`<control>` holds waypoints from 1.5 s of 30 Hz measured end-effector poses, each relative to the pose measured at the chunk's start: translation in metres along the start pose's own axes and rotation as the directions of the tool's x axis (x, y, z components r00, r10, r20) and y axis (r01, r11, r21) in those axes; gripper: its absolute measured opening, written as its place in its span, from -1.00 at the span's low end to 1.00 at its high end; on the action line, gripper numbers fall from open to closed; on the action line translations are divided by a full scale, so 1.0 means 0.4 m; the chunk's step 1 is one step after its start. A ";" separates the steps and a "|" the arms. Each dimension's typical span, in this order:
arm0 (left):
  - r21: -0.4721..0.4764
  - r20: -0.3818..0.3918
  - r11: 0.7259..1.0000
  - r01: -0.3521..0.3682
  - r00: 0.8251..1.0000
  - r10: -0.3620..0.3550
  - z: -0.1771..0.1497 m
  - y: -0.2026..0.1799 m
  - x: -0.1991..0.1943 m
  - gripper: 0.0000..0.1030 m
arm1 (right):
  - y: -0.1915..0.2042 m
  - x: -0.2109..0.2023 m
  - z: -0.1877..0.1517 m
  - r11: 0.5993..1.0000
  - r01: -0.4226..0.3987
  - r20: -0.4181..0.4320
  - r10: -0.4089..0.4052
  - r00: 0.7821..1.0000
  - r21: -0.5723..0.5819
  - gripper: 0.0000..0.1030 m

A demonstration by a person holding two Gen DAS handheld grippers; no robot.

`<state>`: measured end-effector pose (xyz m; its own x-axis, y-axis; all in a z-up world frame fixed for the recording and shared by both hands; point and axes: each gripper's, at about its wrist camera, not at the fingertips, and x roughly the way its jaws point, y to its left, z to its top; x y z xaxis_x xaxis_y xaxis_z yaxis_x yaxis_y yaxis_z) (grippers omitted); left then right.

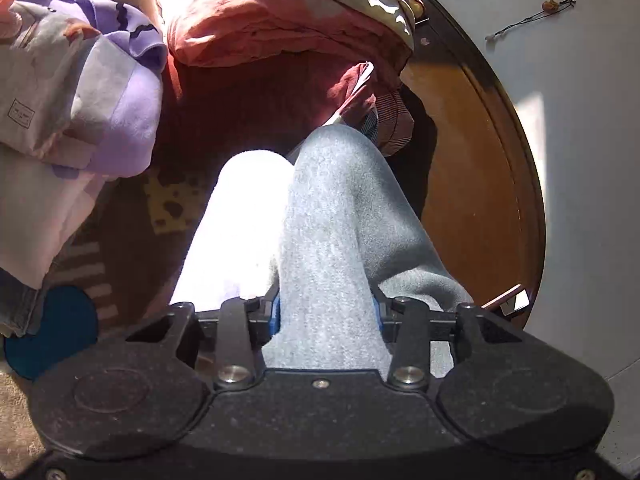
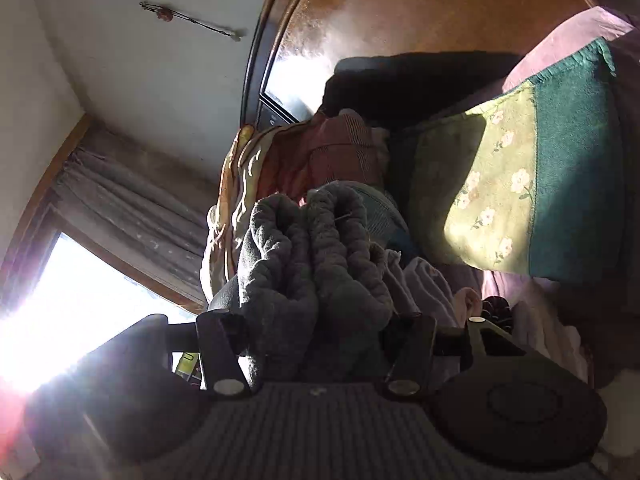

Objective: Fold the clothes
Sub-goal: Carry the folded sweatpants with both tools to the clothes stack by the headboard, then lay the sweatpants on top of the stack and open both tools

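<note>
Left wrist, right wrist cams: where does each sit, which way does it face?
Left wrist: on the left claw, facing along its fingers over grey fleece to a pink pile and wooden headboard; only the claw body shows.
Right wrist: on the right claw, rolled sideways, facing bunched grey fleece, floral pillow, window; only the claw body shows.
Shared: fleece, headboard, wall ornament.

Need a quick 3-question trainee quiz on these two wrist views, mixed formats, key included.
1. True or false: the left gripper is shut on the grey fleece garment.
2. In the right wrist view, the right gripper clamps: A) bunched dark grey fleece fabric B) the green floral cushion C) nothing.
3. Fill in: the purple and white garment lies to the ___ in the left wrist view.

Key: 1 true; 2 A; 3 left.
</note>
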<state>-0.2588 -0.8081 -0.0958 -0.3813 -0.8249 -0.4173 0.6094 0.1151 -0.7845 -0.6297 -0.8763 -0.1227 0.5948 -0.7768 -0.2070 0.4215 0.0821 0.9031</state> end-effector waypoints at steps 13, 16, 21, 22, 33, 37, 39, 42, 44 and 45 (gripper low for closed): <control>0.072 0.051 0.996 -0.044 0.998 0.040 -0.007 -0.064 -0.174 0.41 | 0.114 -0.119 -0.029 0.976 0.009 0.063 0.005 0.998 -0.217 0.43; 0.115 0.068 0.992 -0.054 0.997 0.047 -0.030 -0.078 -0.229 0.42 | 0.141 -0.147 -0.035 0.964 0.013 0.077 0.008 0.997 -0.266 0.43; 0.272 0.071 0.960 -0.061 0.997 0.043 -0.117 -0.116 -0.365 0.57 | 0.189 -0.268 -0.064 0.920 0.031 0.093 0.006 0.996 -0.390 0.49; 0.311 0.073 0.948 -0.066 0.996 0.046 -0.135 -0.124 -0.390 0.64 | 0.203 -0.292 -0.073 0.905 0.039 0.092 0.000 0.996 -0.424 0.55; 0.452 0.210 0.873 -0.181 0.973 0.093 -0.215 -0.188 -0.568 1.00 | 0.300 -0.452 -0.171 0.786 0.134 0.088 -0.101 0.991 -0.604 0.82; 0.484 0.271 0.843 -0.236 0.956 0.112 -0.232 -0.215 -0.622 1.00 | 0.350 -0.451 -0.204 0.744 0.180 0.090 -0.161 0.983 -0.644 0.92; 0.512 0.298 0.817 -0.263 0.947 0.118 -0.242 -0.234 -0.639 1.00 | 0.388 -0.456 -0.215 0.728 0.185 0.093 -0.165 0.982 -0.661 0.99; 0.591 0.338 0.738 -0.327 0.930 0.141 -0.267 -0.276 -0.631 1.00 | 0.453 -0.457 -0.231 0.671 0.218 0.109 -0.200 0.974 -0.709 0.99; 0.612 0.353 0.708 -0.352 0.923 0.153 -0.275 -0.292 -0.617 1.00 | 0.489 -0.449 -0.241 0.629 0.249 0.121 -0.240 0.963 -0.737 0.99; 0.615 0.361 0.699 -0.364 0.919 0.161 -0.277 -0.297 -0.609 1.00 | 0.502 -0.446 -0.244 0.612 0.264 0.128 -0.257 0.958 -0.745 0.99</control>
<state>-0.3152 -0.5598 0.0480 -0.0011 -0.9390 -0.3440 0.9927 0.0406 -0.1140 -0.5843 -0.6603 0.0588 0.3732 -0.8453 -0.3823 0.9254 0.3101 0.2177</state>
